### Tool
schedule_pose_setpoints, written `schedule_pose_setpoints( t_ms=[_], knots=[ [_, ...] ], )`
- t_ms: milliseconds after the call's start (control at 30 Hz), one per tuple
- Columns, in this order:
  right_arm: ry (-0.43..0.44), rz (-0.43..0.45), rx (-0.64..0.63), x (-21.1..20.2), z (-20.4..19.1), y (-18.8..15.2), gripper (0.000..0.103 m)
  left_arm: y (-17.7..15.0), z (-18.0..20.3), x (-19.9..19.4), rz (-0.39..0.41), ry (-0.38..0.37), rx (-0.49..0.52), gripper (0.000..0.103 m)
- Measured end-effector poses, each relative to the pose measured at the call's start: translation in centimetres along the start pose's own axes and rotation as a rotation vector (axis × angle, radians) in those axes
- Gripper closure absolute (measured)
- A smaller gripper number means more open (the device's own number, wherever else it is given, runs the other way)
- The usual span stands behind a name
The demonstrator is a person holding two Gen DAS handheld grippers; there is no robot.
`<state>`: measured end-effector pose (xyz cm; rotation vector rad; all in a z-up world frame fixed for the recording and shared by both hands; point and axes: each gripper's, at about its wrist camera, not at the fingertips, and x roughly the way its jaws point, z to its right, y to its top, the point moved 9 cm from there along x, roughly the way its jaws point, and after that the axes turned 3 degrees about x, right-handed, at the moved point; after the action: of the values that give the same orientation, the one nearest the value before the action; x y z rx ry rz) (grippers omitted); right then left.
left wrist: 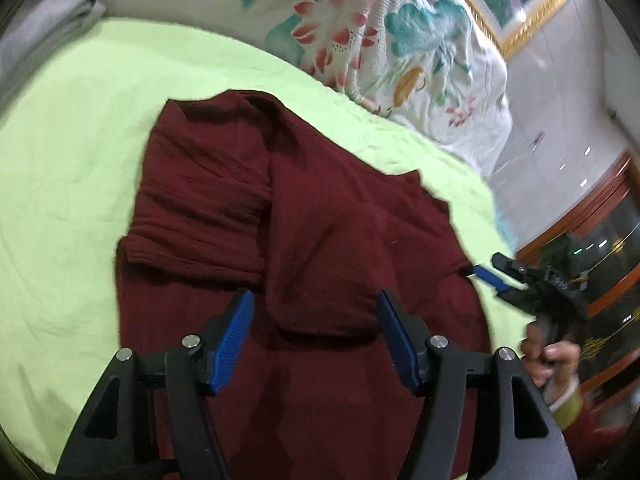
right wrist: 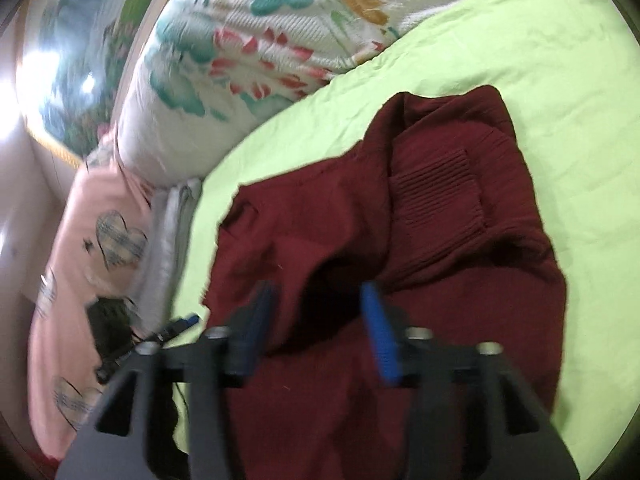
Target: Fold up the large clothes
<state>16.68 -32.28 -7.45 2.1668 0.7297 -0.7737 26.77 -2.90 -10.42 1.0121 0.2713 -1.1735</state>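
Both tools wide and empty: left tool and right tool just above the near folded edge of the maroon sweater. Best to smooth that fold flat, then square the edges. Spread on the green bed; quilt beyond.

Your work surface is a bed with a light green sheet, creased in places. On it you have a dark red sweater, part folded, with a ribbed sleeve laid across its body; it rests directly on the sheet. Along the far edge lies a white quilt printed with red and teal flowers. You can see a folded grey cloth at one corner and a pink pillow with hearts at the other.
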Motion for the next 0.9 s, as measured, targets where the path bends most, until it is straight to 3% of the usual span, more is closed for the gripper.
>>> schedule_pose_setpoints(
  t_ms=[133,267,333,367,433,467,533,567,633,767,900],
  knots=[
    [0.08,-0.029,0.109,1.8,-1.0,-0.3,0.049,0.0,-1.9,2.0,-0.056,0.008,-0.113,0.037],
    [0.029,-0.061,0.158,5.2,-0.9,-0.4,0.057,-0.2,-3.4,4.7,-0.106,-0.058,-0.247,0.037],
    [-0.018,-0.073,0.191,6.8,0.0,-0.2,0.1,0.1,-3.2,5.7,-0.114,-0.095,-0.287,0.045],
    [-0.04,-0.09,0.211,7.5,0.5,-0.2,0.099,0.4,-2.7,5.9,-0.11,-0.113,-0.281,0.064],
    [-0.019,-0.076,0.202,7.6,0.0,0.6,0.099,0.8,-1.4,5.8,-0.106,-0.142,-0.253,0.085],
    [0.045,-0.038,0.176,6.8,-1.2,1.4,0.099,1.3,-0.7,5.5,-0.088,-0.146,-0.223,0.086],
    [0.273,0.091,0.092,3.3,-4.6,3.2,0.099,2.1,0.4,4.3,-0.027,-0.15,-0.147,0.088],
    [0.302,0.128,0.064,2.0,-5.1,3.5,0.099,2.1,0.7,3.8,-0.019,-0.136,-0.111,0.088],
    [0.243,0.114,0.036,1.4,-4.1,3.0,0.099,1.7,0.4,3.8,-0.04,-0.111,-0.085,0.088],
    [0.058,-0.039,0.04,4.0,0.5,-0.8,0.099,0.0,-1.2,4.8,-0.09,-0.045,-0.062,0.088],
    [0.042,-0.097,0.105,4.8,2.6,-2.7,0.095,-0.9,-1.9,5.5,-0.114,-0.114,-0.125,0.084]
  ],
)
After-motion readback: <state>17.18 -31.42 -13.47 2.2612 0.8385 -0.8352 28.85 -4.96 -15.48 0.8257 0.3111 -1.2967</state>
